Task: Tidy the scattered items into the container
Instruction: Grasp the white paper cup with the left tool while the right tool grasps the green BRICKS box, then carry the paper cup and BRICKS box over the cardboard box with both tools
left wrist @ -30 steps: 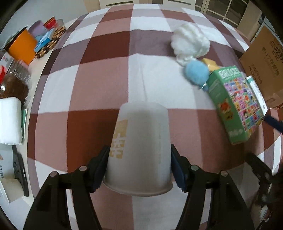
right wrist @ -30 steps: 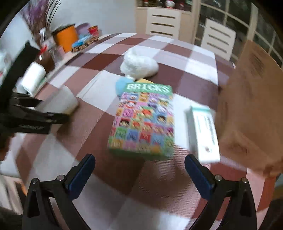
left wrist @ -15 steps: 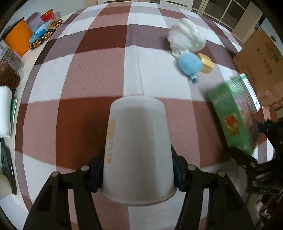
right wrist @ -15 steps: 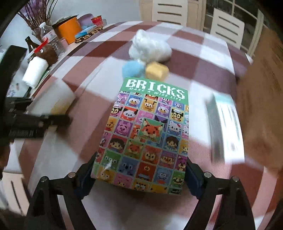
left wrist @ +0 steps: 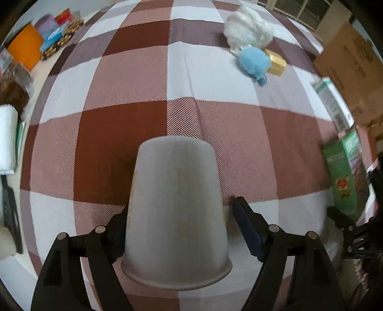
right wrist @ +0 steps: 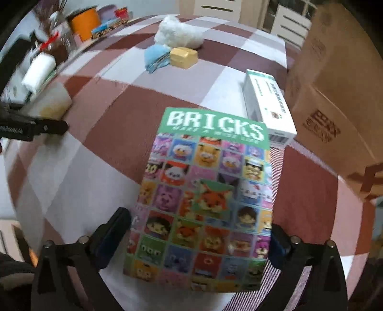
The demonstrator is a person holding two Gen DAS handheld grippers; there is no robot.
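An upturned white paper cup stands on the checked tablecloth between the jaws of my left gripper. These jaws are opening: the right pad stands clear of the cup wall. My right gripper straddles the colourful BRICKS box. Its jaws are opening too, with the pads just off the box's long edges. A long white-and-green box lies at the BRICKS box's far right corner. Farther back are a blue pompom, a yellow block and a white fluffy toy. The cardboard box stands at the right.
An orange tub, a white paper roll, bottles and snack packs crowd the table's left edge. White chairs stand behind the table. The right gripper's black frame shows low at the left wrist view's right edge.
My right gripper came down over the BRICKS box, closed to its edges, then spread again. My left gripper's jaws widened, and the right pad came off the cup.
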